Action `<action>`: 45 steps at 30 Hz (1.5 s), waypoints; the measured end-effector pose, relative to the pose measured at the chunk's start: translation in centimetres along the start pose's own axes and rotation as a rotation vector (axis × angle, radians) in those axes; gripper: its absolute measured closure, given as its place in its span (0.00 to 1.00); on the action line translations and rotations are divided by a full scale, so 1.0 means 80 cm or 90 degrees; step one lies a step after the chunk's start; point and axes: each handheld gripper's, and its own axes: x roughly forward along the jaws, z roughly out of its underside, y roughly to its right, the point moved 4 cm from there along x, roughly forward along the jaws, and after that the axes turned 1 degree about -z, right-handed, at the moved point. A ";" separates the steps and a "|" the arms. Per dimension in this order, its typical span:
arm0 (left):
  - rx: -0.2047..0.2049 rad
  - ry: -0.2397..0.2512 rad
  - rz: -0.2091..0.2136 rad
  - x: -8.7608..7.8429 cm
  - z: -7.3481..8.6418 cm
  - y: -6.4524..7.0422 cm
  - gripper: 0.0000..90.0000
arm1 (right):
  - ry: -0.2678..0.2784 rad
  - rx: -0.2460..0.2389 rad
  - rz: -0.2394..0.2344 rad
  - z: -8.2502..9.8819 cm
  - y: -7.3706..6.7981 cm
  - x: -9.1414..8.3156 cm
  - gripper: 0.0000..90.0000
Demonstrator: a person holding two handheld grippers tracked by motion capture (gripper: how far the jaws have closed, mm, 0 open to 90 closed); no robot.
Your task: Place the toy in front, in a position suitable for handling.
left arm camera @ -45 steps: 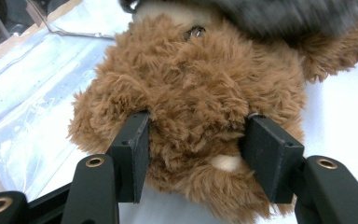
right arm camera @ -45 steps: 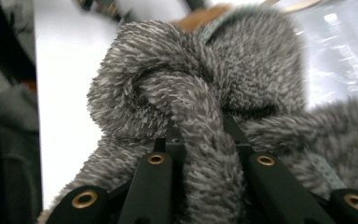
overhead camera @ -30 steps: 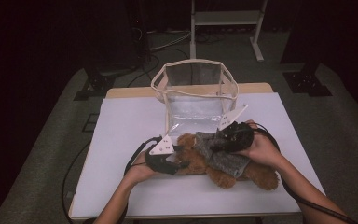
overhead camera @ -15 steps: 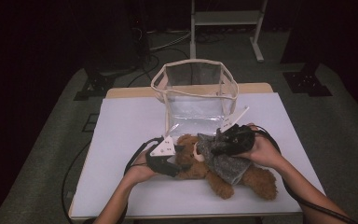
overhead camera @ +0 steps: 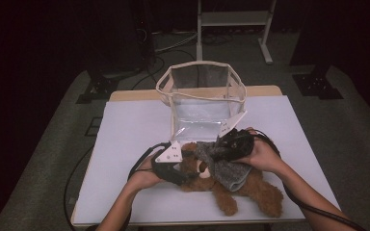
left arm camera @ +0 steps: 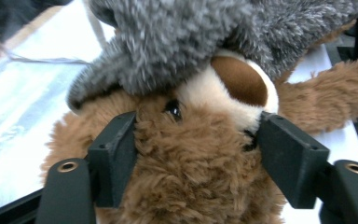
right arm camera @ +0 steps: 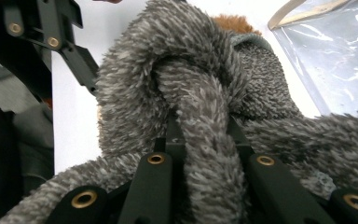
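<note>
Teddy bear (overhead camera: pixel 231 185) lying beside clear bag (overhead camera: pixel 202 103); right hand-held gripper (right arm camera: pixel 200 140) pinching grey garment (right arm camera: pixel 191 70), left hand-held gripper (left arm camera: pixel 193 154) just opening, jaws flanking head, loosening. Risking bear sliding, garment slipping off.

A white-topped table (overhead camera: pixel 125 144) carries a brown teddy bear (overhead camera: pixel 250 190) and a clear bag (overhead camera: pixel 200 103).

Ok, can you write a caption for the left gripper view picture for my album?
Left gripper with its jaws just opening around a brown teddy bear's head, under a fuzzy grey garment.
</note>
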 end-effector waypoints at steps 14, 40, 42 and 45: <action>0.019 0.005 0.013 -0.006 -0.015 0.004 0.32 | 0.007 0.032 0.032 0.036 0.006 -0.027 0.85; 0.021 -0.013 0.041 -0.014 -0.024 0.006 0.33 | 0.045 0.057 0.061 0.076 0.010 -0.063 0.85; 0.020 -0.018 0.050 -0.009 -0.029 0.004 0.31 | 0.049 0.052 0.061 0.072 0.006 -0.061 0.85; 0.007 -0.029 0.070 -0.004 -0.029 0.002 0.30 | 0.053 0.042 0.059 0.067 0.003 -0.056 0.85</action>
